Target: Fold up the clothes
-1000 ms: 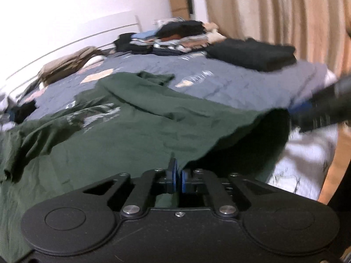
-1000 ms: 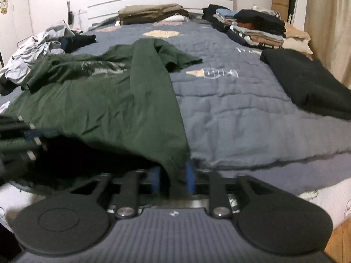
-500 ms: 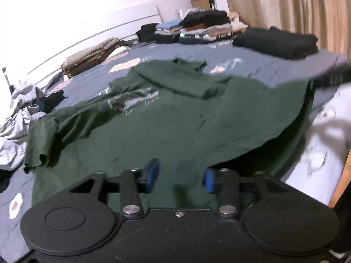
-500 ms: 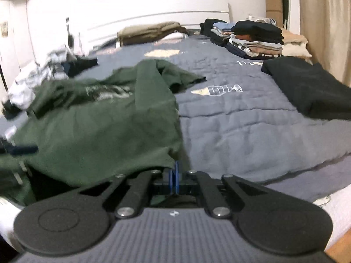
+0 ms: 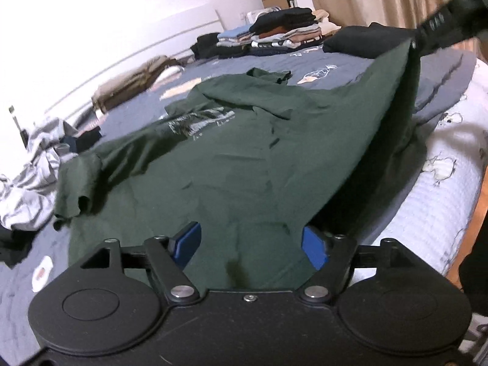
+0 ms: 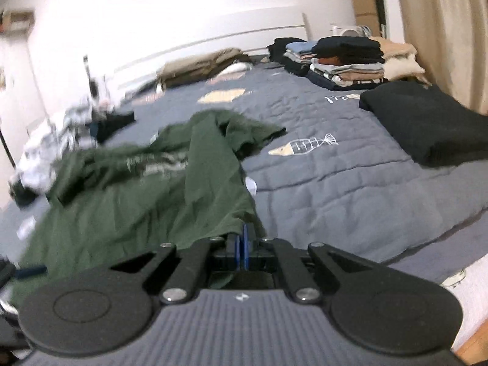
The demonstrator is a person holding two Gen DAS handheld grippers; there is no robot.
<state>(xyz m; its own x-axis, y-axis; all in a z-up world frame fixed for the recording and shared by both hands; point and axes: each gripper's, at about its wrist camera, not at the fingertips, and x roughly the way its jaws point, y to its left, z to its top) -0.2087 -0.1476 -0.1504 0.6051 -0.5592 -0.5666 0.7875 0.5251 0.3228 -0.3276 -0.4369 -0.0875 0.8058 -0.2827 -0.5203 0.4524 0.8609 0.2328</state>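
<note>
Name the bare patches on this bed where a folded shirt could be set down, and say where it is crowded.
Bare quilt lies between the green T-shirt and the folded black garment, around the fish print. A smaller patch lies ahead of the beige print. Crowded: the folded stacks by the headboard and the crumpled grey clothes.

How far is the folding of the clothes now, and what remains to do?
Done: folded stacks stand near the headboard, and a folded black garment lies beside them.
In hand: the green T-shirt lies spread, unfolded; the right gripper pinches its hem corner, raised in the left view, while the left gripper is opening, pads clear of the hem.
Left: folding this shirt, plus the crumpled grey-white pile.
</note>
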